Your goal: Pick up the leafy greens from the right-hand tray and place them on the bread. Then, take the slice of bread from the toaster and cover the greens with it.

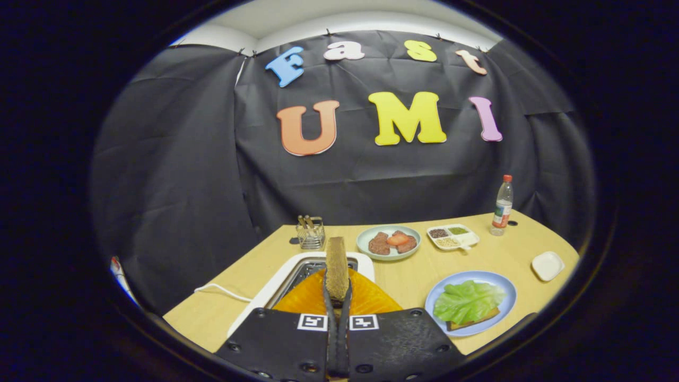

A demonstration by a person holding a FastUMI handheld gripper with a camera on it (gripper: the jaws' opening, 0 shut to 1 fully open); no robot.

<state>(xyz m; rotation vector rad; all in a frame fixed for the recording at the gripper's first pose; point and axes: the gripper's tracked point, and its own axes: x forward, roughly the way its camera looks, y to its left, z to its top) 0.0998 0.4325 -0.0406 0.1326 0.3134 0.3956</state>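
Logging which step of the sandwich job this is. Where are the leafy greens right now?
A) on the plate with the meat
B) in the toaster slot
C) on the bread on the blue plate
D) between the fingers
C: the leafy greens lie over the bread on the blue plate, while the gripper has its fingers shut on the slice of bread above the toaster.

The gripper [337,297], low in the frame, pinches an upright bread slice [336,268] above the toaster [297,276], with the greens [467,301] on bread on a plate [504,289] at lower right, and a bottle [502,206] at far right behind.
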